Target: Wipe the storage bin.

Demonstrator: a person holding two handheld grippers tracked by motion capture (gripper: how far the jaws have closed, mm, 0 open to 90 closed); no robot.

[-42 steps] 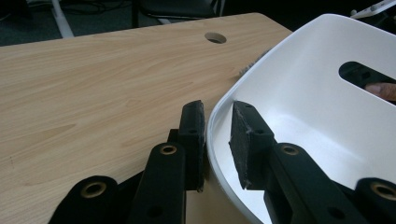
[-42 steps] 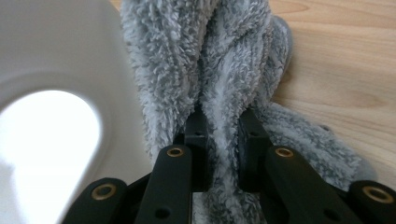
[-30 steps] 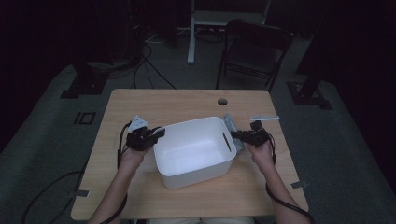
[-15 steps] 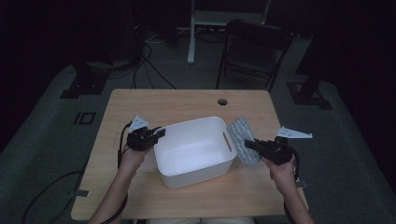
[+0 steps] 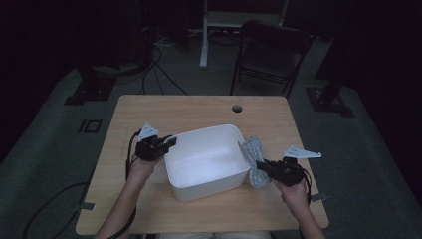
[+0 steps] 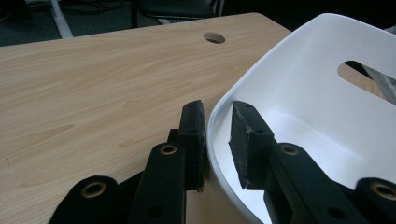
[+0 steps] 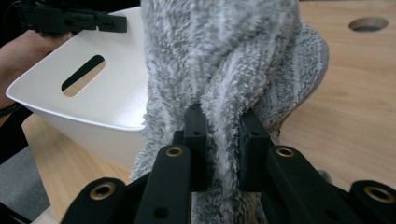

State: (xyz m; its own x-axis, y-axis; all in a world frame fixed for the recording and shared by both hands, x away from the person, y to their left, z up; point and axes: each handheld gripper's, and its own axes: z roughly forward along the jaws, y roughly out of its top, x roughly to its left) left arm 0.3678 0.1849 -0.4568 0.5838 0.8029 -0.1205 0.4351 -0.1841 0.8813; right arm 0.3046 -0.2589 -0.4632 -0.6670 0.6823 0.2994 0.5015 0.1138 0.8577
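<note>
High view: white bin (image 5: 206, 158) at frame centre on the table (image 5: 199, 107); left gripper (image 5: 169, 143) clamped on the bin's left rim; right gripper (image 5: 260, 166) at lower right, pinching a grey cloth (image 5: 253, 154) just outside the bin's right wall.

Left gripper view: jaws narrow, one outside and one inside the rim (image 6: 215, 116), low at centre frame.

Right gripper view: jaws closed on a fold of cloth (image 7: 224, 56) at centre; bin (image 7: 93, 93) at left, left gripper (image 7: 120, 23) at upper left on its far rim.
</note>
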